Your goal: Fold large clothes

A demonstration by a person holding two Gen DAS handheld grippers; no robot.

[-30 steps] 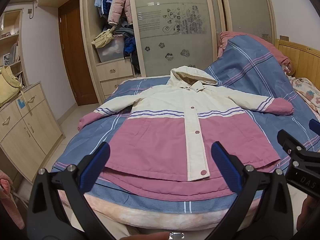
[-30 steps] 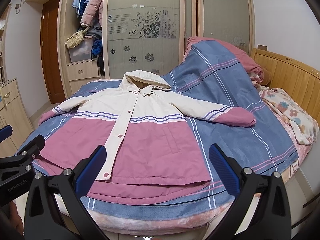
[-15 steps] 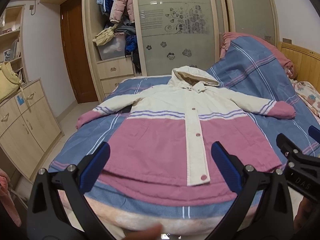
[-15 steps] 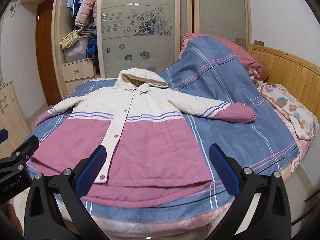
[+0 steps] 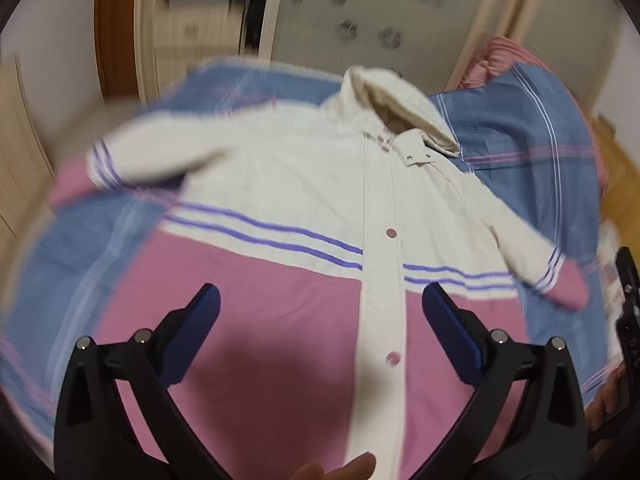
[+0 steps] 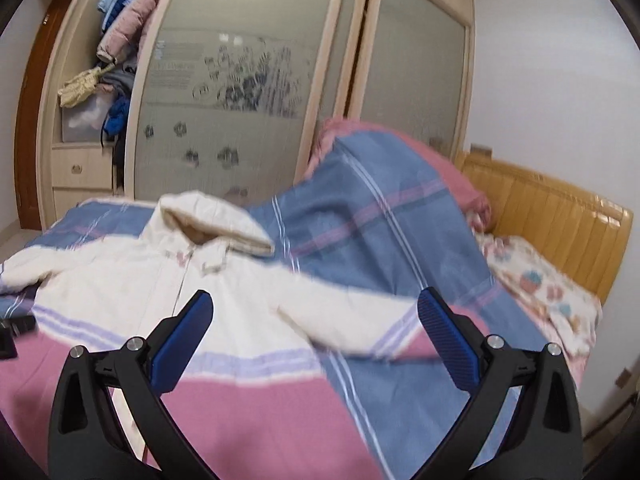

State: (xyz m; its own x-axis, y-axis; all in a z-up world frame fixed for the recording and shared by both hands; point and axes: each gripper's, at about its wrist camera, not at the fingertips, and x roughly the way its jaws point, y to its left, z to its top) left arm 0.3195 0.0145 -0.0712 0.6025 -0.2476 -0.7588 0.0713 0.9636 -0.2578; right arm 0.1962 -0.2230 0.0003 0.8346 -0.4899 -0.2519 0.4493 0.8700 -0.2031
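- Zero folds showing so far: hooded coat (image 5: pixel 304 208) lying flat and face-up on the bed's blue plaid quilt (image 6: pixel 384 248), placket snapped shut, both sleeves spread out to the sides.
- Remaining, judging from this layout: bringing each sleeve in across the chest, then doubling the pink lower half up toward the hood (image 5: pixel 396 112); in effect, the whole job.
- Hovering over the pink lower panel, left of the cream placket (image 5: pixel 380 280): left tool (image 5: pixel 320 312), blue pads (image 5: pixel 192 336) spread wide, gripping nothing, casting a shadow on the cloth below.
- Reaching over the coat's chest toward the right sleeve (image 6: pixel 352 320): right tool (image 6: pixel 316 320), spread equally wide and empty; striped cuff lying just beyond the far pad (image 6: pixel 448 344).
- Differing from half a second earlier: both cameras now much closer and lower, with the coat filling the left view where the bed's near edge and the side cabinet were showing before.
- Also differing: heavy motion blur in both views, suggesting fast travel toward the garment, against sharp, steady pictures earlier.
- Matching the earlier pictures: coat in the same spread-out pose, no crease or lifted edge, and both tools open as wide as before.
- Peeking in at the left view's right edge: part of the right tool's body, with fingers of the holding hand (image 5: pixel 608 396) below.
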